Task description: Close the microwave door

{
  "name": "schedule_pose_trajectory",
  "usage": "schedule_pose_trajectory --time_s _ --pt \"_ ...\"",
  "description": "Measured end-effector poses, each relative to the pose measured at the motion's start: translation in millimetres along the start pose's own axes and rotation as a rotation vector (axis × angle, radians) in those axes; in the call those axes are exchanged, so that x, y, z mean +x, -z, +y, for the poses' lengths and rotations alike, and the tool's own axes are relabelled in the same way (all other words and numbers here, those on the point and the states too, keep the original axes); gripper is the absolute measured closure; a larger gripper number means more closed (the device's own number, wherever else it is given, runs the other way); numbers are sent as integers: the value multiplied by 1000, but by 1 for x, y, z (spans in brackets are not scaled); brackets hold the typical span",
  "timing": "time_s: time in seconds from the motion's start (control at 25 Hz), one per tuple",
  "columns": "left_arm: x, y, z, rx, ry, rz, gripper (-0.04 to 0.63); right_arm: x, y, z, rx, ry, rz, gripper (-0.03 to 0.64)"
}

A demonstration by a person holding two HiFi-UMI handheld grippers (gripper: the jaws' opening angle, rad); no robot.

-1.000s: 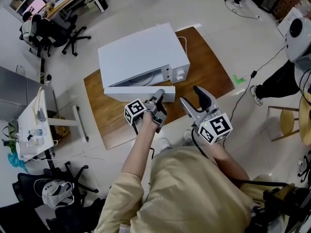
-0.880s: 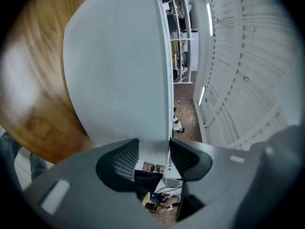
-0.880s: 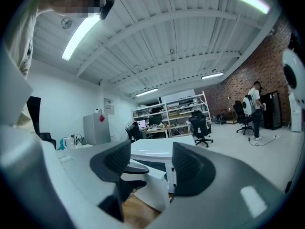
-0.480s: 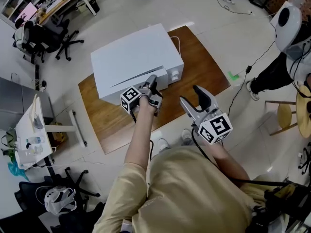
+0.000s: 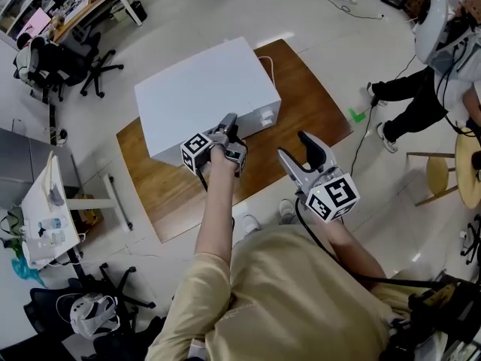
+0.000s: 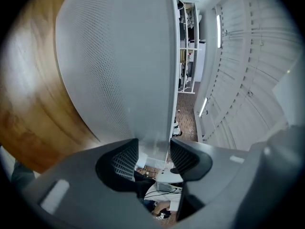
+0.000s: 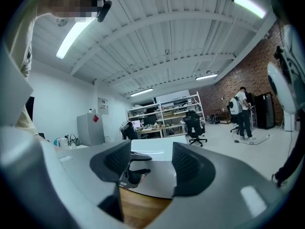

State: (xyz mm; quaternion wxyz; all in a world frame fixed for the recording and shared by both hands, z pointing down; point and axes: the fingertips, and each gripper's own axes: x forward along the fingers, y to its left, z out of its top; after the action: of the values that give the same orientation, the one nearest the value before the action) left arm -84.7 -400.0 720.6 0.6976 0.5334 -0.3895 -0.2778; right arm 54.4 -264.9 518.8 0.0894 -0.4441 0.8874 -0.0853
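The left gripper (image 5: 228, 119), jaws apart and empty, sits at the closed microwave (image 5: 203, 96) on the wooden table (image 5: 301, 104), the right gripper (image 5: 293, 146) open alongside, office chairs (image 5: 101, 66) beyond.

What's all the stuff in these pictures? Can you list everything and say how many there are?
boxy white microwave: one, white, door shut, on the table
brown wooden table: one, brown, middle of the floor
black wheeled office chairs: several, black, top edge and lower left
small white side table: one, white, left of the wooden table
green floor mark: one, green, right of the table
round wooden stool: one, tan, right edge
other person: one, black trousers, upper right
beige sleeves: two, beige, bottom middle
left gripper: one, dark grey, jaws apart, at the microwave's front
right gripper: one, grey, jaws apart, empty, over the table's near edge
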Motion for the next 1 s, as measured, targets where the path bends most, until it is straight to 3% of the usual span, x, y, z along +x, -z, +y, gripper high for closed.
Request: schedule_pose_trajectory --time_s 0.4,0.6,0.72,0.88,1.0 --pt "0 -6 1 -22 -6 21 374 11 5 3 5 -9 7 356" --pt "2 -5 18 9 4 17 379 7 1 6 -3 -31 -3 356" --pt "-5 2 13 85 54 46 414 3 1 8 5 -40 -2 356" --pt "-30 11 -8 294 39 61 592 7 6 15 22 -63 5 356" --pt "-57 21 -26 470 49 43 592 12 6 25 25 -93 3 356"
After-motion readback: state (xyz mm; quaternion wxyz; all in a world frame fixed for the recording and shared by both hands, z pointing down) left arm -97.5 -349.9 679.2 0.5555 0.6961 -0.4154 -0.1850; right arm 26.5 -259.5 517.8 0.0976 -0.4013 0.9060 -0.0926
